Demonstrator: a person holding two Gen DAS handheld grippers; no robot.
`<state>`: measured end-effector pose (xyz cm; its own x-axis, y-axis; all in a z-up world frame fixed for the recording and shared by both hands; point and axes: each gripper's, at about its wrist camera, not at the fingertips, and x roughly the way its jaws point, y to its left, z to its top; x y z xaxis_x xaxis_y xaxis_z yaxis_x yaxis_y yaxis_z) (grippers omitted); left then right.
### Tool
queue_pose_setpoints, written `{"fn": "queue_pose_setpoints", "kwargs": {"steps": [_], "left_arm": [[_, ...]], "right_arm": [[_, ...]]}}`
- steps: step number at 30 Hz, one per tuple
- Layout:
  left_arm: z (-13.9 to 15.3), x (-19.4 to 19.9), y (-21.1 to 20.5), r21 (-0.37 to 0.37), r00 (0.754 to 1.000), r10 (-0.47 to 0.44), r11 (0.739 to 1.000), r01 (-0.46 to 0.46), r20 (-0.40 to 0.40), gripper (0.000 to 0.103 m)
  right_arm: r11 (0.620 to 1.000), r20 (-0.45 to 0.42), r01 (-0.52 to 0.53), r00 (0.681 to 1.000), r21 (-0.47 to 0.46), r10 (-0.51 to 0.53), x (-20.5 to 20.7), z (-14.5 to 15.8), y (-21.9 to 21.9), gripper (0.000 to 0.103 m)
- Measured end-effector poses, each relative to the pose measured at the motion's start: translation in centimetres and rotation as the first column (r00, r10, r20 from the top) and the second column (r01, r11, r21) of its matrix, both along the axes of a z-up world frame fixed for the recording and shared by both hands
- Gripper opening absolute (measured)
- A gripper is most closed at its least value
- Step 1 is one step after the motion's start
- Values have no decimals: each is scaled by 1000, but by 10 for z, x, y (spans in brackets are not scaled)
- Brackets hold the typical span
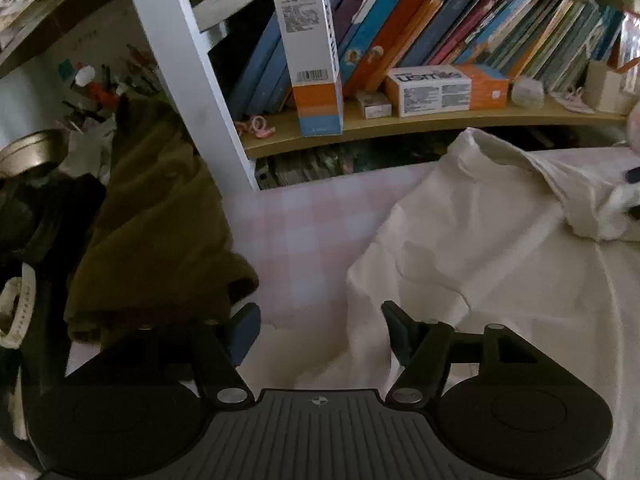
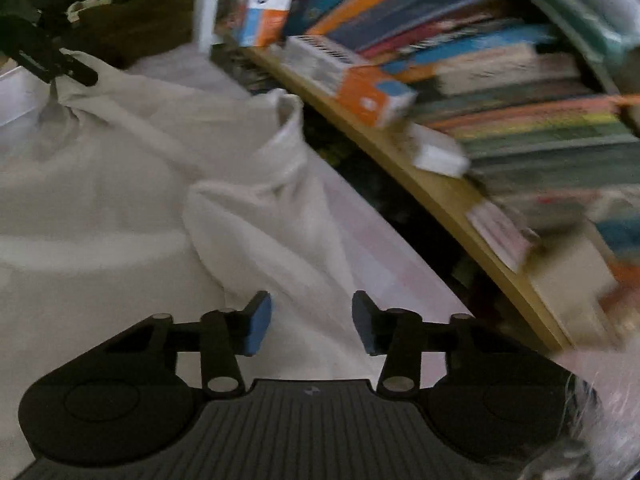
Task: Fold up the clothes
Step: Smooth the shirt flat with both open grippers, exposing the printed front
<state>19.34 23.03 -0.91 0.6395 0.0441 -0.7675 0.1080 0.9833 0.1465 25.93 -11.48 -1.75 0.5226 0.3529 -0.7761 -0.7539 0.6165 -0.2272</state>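
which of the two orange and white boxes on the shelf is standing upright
The tall box at the left end of the shelf stands upright, leaning against the books. The other box, to its right, lies flat on its long side.

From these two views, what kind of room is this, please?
Probably a bedroom or a child's room at home. A wooden shelf full of colourful books stands beside a pink checked sheet, likely a bed, on which a white garment lies spread.

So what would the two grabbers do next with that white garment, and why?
Probably close the right gripper on the fold of the white garment just ahead of it. Both grippers are open and hold nothing, the left gripper sits at the cloth's edge, and the garment lies rumpled, not yet folded.
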Motion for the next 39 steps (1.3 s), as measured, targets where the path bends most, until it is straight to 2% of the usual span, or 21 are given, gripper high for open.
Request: {"fn": "queue_pose_setpoints", "kwargs": {"steps": [4, 5, 6, 7, 9, 10, 11, 12, 14, 16, 17, 18, 19, 21, 25, 28, 31, 35, 37, 38, 39], "left_arm": [[-8, -7, 7, 2, 1000, 3, 1000, -3, -17, 71], [-9, -8, 9, 7, 1000, 8, 1000, -8, -19, 71], [-8, -9, 11, 2, 1000, 15, 1000, -15, -13, 71], [-8, -10, 14, -2, 1000, 21, 1000, -21, -8, 71], [-7, -12, 19, -12, 999, 34, 999, -34, 3, 72], [-4, -14, 23, -30, 999, 40, 999, -39, 12, 72], [-3, -15, 25, -44, 999, 44, 998, -43, 18, 73], [-1, -16, 27, -58, 998, 52, 997, -50, 28, 74], [-1, -15, 28, -70, 998, 61, 996, -59, 27, 76], [-1, -17, 29, -62, 998, 63, 996, -61, 25, 76], [-1, -19, 29, -58, 998, 64, 996, -62, 24, 76], [-1, -20, 30, -54, 998, 64, 997, -63, 23, 76], [-1, -21, 30, -51, 998, 65, 997, -64, 22, 77], [-1, -23, 31, -43, 998, 67, 997, -66, 20, 77], [-3, -34, 36, -50, 996, 88, 995, -86, 25, 77], [-7, -44, 37, -65, 996, 84, 995, -82, 27, 77], [-12, -54, 38, -78, 997, 78, 994, -76, 29, 77], [-19, -45, 24, 39, 999, -13, 999, 11, 47, 77], [-16, -38, 22, 11, 1000, -11, 1000, 11, 16, 77], [-15, -34, 21, -3, 1000, -11, 1000, 11, 0, 72], [-14, -30, 20, -17, 1000, -11, 1000, 11, -16, 48]], "right_arm": [[999, -69, -38, 997, -13, 37, 22, -4, 17, 40], [999, -91, -47, 995, -19, 45, 27, -5, 19, 32], [998, -116, -57, 992, -20, 54, 32, -5, 21, 16], [998, -148, -62, 987, -5, 61, 34, -2, 19, 8], [998, -165, -5, 986, 60, 15, 39, 12, 3, 5], [987, -146, 117, 984, 115, -99, 49, 21, -13, 5], [957, -132, 234, 968, 171, -213, 58, 29, -30, 5], [909, -126, 356, 934, 216, -335, 69, 35, -46, 5], [767, -126, 608, 794, 207, -595, 92, 31, -76, 5], [770, -131, 628, 778, 118, -615, 100, 19, -81, 11], [772, -124, 631, 775, 83, -620, 102, 14, -83, 21], [784, -88, 616, 788, 82, -610, 95, 15, -82, 35], [795, -51, 601, 799, 81, -599, 88, 17, -81, 39], [800, -5, 590, 805, 109, -593, 71, 23, -84, 40], [786, 14, 591, 797, 181, -603, 22, 36, -98, 42], [785, -28, 587, 804, 199, -594, -23, 36, -113, 44], [763, -111, 619, 785, 186, -610, -71, 23, -127, 45], [732, -141, 673, 739, 106, -659, -122, 4, -133, 46], [711, -148, 697, 715, 89, -683, -143, 0, -134, 46], [702, -148, 707, 706, 85, -693, -151, -1, -134, 46], [694, -149, 716, 697, 81, -702, -159, -3, -133, 46]]}}
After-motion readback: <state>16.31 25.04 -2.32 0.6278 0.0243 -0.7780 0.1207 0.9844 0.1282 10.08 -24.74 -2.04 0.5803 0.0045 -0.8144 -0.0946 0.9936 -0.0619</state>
